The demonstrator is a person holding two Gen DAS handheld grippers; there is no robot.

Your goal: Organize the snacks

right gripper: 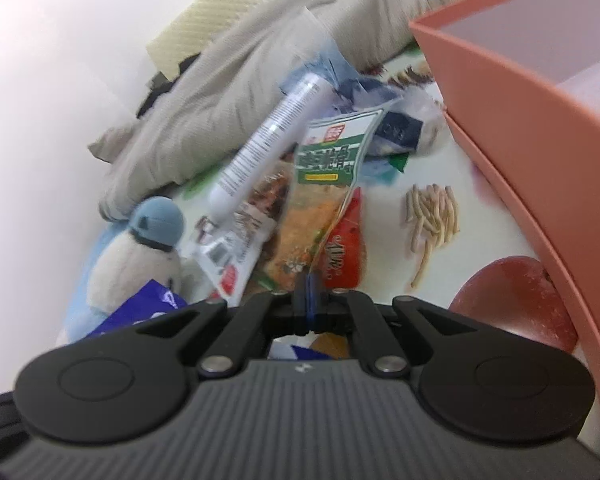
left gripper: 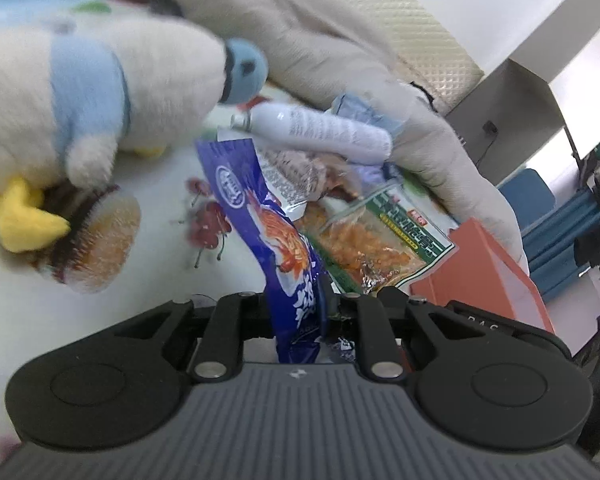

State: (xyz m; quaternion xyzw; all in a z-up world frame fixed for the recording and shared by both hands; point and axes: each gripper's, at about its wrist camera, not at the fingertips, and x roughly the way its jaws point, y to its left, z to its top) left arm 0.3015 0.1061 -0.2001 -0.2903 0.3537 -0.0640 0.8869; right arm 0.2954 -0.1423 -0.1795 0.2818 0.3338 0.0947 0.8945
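On a white printed cloth (left gripper: pixel 160 184), the blue snack packet (left gripper: pixel 276 240) stood clamped between the left gripper (left gripper: pixel 296 308) jaws. Just behind lay the green snack packet (right gripper: pixel 332 152), its lower edge pinched by the closed right gripper (right gripper: pixel 306 304), beside the orange box (right gripper: pixel 508 92).

Letters "RAC" on left gripper (left gripper: pixel 296 300) housing, print on snack packets and white tube too blurred to read

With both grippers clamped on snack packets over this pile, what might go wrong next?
1. The left gripper holds the blue shrimp-print packet by one end only, so it may swing or slip.
2. The right gripper pinches the green-labelled clear packet, and the white printed tube seems to lean against it, so lifting may send the tube rolling.
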